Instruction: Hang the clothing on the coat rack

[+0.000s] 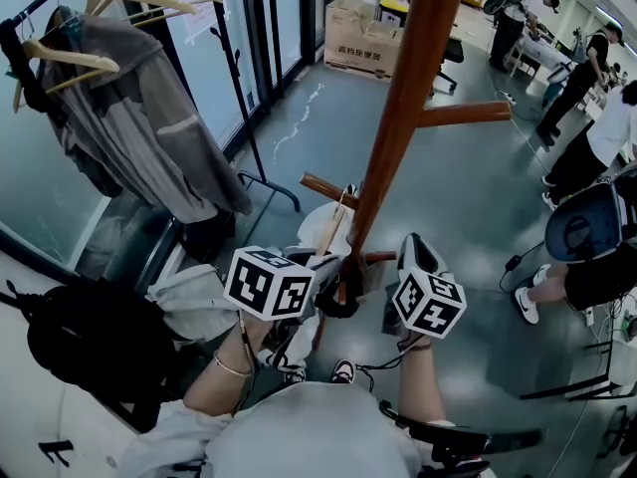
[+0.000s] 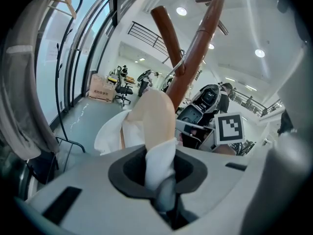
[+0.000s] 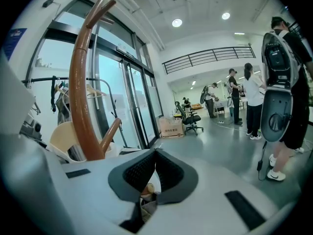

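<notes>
The brown wooden coat rack [image 1: 403, 98] rises through the middle, with a peg [image 1: 463, 115] pointing right. A white garment [image 1: 311, 219] hangs on a pale wooden hanger [image 1: 331, 229] low beside the pole. My left gripper [image 1: 317, 285] is shut on the hanger's end [image 2: 156, 116], which is wrapped in the white cloth [image 2: 110, 133]; in the left gripper view the jaws [image 2: 159, 165] pinch both just short of the pole [image 2: 195, 58]. My right gripper [image 1: 416, 252] stands right of the pole [image 3: 80, 97], its jaws [image 3: 155, 153] shut tip to tip with nothing clearly held.
A clothes rail at the left carries a grey garment [image 1: 139, 118] on wooden hangers. A black bag [image 1: 90, 342] lies at the lower left. A cardboard box [image 1: 363, 38] stands at the back. People [image 1: 597, 137] stand at the right, next to a dark chair back [image 1: 582, 222].
</notes>
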Action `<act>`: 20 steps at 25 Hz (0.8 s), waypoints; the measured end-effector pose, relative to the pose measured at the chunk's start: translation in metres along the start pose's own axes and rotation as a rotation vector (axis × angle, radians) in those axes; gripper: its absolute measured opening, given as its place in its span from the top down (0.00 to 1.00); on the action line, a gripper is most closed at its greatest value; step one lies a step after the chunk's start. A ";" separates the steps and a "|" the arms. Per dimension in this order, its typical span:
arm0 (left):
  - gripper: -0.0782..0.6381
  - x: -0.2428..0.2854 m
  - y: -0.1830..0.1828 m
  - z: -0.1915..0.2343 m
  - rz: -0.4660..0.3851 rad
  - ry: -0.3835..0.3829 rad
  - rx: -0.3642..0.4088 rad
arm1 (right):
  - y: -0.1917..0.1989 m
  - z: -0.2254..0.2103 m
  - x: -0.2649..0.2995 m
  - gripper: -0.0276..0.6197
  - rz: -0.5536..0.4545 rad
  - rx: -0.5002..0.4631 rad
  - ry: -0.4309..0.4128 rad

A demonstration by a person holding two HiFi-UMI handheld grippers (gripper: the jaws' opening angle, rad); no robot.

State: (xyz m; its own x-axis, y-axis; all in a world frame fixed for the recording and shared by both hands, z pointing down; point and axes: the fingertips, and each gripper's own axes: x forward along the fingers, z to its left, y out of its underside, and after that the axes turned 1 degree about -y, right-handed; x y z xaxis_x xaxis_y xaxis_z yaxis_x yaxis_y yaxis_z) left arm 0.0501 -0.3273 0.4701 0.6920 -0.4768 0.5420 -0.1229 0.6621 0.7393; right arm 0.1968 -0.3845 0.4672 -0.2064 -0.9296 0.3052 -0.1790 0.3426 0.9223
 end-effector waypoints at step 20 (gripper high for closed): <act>0.80 0.012 0.008 -0.004 0.059 0.015 0.037 | 0.003 -0.005 0.008 0.92 0.021 -0.001 -0.010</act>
State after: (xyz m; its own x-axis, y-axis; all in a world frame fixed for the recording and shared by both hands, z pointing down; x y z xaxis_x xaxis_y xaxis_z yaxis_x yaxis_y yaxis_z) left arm 0.0603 -0.3254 0.4812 0.6932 -0.4285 0.5795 -0.1901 0.6668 0.7205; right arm 0.1991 -0.3920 0.4731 -0.2195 -0.9209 0.3221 -0.1731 0.3617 0.9161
